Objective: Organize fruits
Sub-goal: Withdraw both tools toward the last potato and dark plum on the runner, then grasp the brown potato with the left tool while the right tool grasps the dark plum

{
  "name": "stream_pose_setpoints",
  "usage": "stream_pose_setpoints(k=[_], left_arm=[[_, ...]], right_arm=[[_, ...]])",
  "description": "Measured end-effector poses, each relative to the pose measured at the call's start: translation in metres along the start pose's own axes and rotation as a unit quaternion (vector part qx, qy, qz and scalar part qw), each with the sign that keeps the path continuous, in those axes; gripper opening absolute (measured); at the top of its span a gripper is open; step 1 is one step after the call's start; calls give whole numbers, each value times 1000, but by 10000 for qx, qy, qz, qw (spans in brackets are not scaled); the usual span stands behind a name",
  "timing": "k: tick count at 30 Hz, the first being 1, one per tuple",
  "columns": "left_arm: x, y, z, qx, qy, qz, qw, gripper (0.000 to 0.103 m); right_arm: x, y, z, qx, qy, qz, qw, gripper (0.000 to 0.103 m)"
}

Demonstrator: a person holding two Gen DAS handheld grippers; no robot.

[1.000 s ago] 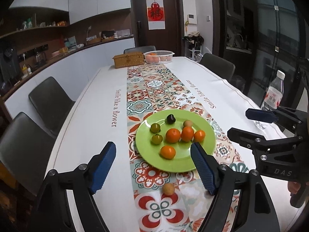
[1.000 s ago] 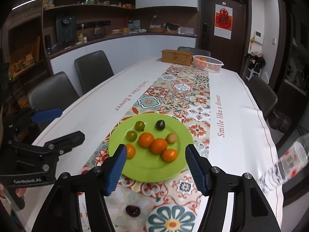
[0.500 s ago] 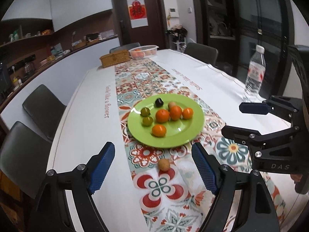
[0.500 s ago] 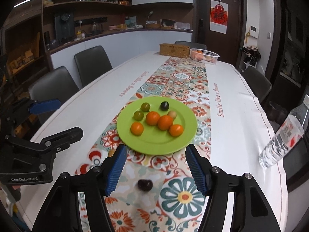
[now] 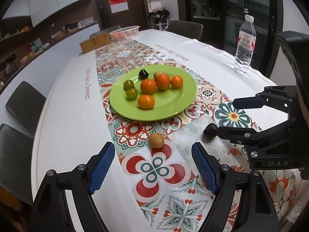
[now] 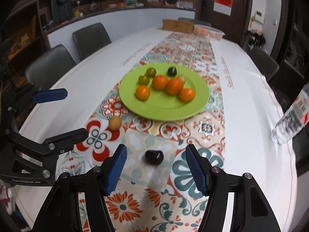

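Fruits lie before both tongs: left tongs (image 5: 153, 171) and right tongs (image 6: 156, 169) gaping

White table (image 5: 65, 119), patterned runner (image 5: 173, 174) down its middle. On the runner, mid-table: green plate (image 5: 173, 104). Toward the near edge, off the plate: tan fruit (image 5: 156, 140) and dark fruit (image 6: 154, 157), apart. Far end: wicker box (image 5: 95, 43), fruit basket (image 5: 125, 32) beside it. Right edge: water bottle (image 5: 244, 44), upright.

Home dining rm. Long white-clothed table (image 5: 63, 116) w/ patterned floral runner (image 5: 173, 174), grey padded chairs (image 6: 90, 36). Dark wood wall shelves (image 6: 63, 0) w/ kitchen bits.
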State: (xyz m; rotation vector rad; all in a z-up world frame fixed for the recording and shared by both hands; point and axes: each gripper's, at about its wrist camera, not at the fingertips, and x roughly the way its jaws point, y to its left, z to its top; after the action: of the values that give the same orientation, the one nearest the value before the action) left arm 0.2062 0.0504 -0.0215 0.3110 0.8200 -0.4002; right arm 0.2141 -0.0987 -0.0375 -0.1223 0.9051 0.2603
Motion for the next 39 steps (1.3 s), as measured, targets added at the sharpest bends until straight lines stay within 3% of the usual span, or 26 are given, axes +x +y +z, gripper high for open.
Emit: stream_pose_setpoints(k=[11,19,27,35,39], left_arm=[[38,11,-1,10,299,-260,9992,81],[60,15,1,-51,447,-389,9982,81],[78,13,5,-278,559,-545,9966,58],[89,10,6,-388,701,-637,9947,28],[89,10,6,-409,703,-634,9947,27]], right_arm=[[31,-3,-9,274,434,-35,9987,63],[46,-7,-12,399,646,1,9971,54],[52,-5,-13,389,674,83,9969,43],[54,-6,-11,360,649,181,9971,32],[53,-6,-12,348,635,213,9972,30]])
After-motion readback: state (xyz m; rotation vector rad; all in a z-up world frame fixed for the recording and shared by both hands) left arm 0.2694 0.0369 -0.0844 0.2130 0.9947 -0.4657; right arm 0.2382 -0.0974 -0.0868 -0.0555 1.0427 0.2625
